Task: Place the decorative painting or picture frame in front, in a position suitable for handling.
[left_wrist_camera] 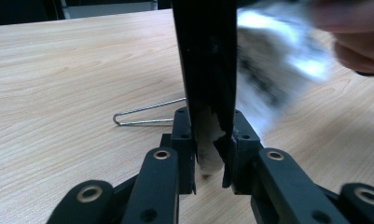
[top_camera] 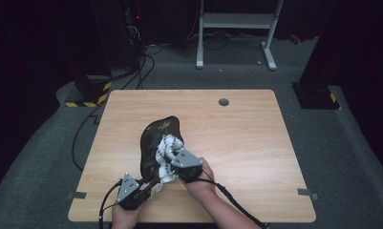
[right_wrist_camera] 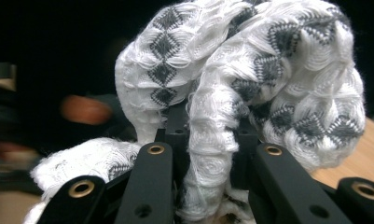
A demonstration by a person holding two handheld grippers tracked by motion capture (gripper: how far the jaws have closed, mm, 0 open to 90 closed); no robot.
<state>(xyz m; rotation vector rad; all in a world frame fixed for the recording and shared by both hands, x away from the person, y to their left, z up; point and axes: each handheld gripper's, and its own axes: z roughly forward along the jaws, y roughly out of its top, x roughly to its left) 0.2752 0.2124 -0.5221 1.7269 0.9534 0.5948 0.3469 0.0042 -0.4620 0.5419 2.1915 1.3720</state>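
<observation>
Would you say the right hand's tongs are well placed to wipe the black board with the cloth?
Probably yes: the right tongs hold the cloth against the black board, which the left tongs grip.

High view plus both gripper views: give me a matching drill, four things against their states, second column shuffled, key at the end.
Things:
1. black flat board with worn lower edge
2. white knitted cloth with grey diamond pattern
3. thin bent metal wire
4. light wooden table

States:
A. lies loose on the tabletop, untouched
B. bunched up, clamped in the right gripper
C. stands on edge, clamped in the left gripper
D. carries everything else

Pairs: 1-C, 2-B, 3-A, 4-D
</observation>
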